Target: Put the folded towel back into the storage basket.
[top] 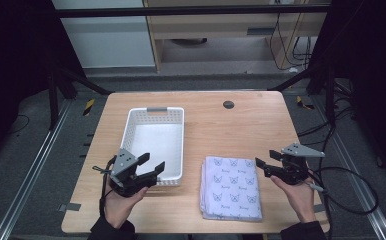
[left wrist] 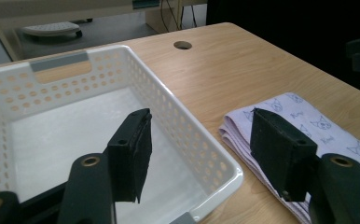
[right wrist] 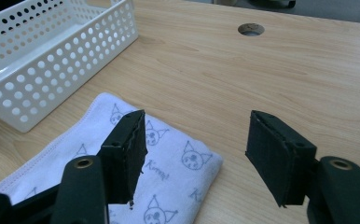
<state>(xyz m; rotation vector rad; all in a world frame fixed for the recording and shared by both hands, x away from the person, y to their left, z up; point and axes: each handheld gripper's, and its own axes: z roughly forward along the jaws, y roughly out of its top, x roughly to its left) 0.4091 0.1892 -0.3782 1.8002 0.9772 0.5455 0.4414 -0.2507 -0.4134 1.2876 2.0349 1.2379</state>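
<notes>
Wooden table: one basket, one cloth

Both grippers, the left gripper and the right gripper, are black with flat grey plates on top. Black cables trail from them. The person wears dark sleeves.

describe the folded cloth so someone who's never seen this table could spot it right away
On the wooden table, look at the near right part, beside the white perforated basket. The folded cloth lies flat there, pale lilac, printed with small cat faces: the one soft, patterned thing.
</notes>
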